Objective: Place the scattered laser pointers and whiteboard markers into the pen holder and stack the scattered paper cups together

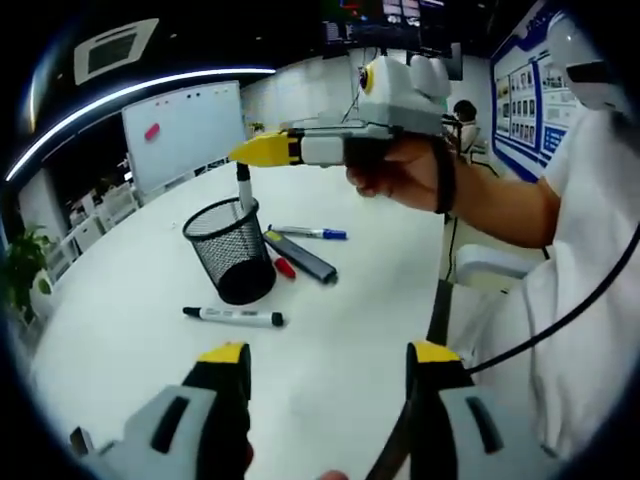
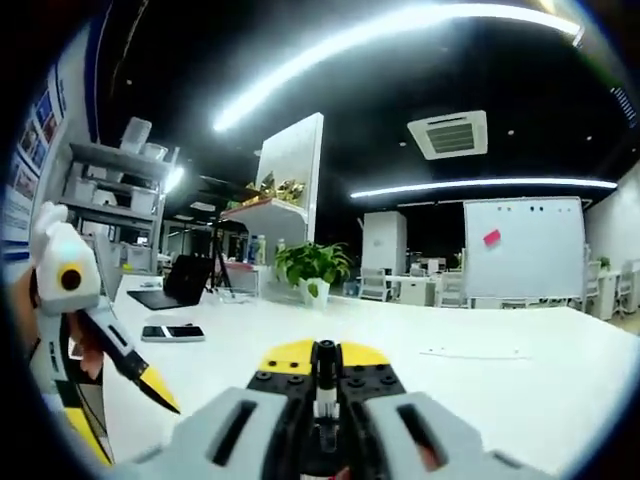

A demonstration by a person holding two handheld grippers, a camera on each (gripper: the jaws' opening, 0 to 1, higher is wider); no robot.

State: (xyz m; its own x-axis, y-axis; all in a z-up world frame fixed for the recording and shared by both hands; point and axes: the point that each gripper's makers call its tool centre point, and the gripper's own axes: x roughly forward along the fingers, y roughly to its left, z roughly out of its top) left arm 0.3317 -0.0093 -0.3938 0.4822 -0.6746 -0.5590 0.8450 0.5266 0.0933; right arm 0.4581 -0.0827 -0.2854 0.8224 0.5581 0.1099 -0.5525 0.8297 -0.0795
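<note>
The whiteboard marker [image 1: 243, 188] in your left gripper view hangs upright from the right gripper [image 1: 240, 152], whose yellow jaws are pinched on its top end, with its lower end dipped into the mouth of the black mesh pen holder [image 1: 232, 250]. Your left gripper [image 1: 327, 358] sits low in that view with jaws spread wide apart, holding nothing, well short of the holder. Just beyond it a second marker [image 1: 234, 317] lies flat on the white table [image 1: 120, 340], long axis running across the view. Behind the holder lie a blue-capped marker [image 1: 311, 233], a dark laser pointer [image 1: 300, 257] and a red pen [image 1: 284, 266]. In your right gripper view, the marker [image 2: 324, 385] stands clamped between closed jaws, its long axis running up the view, over the table [image 2: 500, 385]; a whiteboard [image 2: 524, 247] and potted plant [image 2: 313, 267] stand beyond.
</note>
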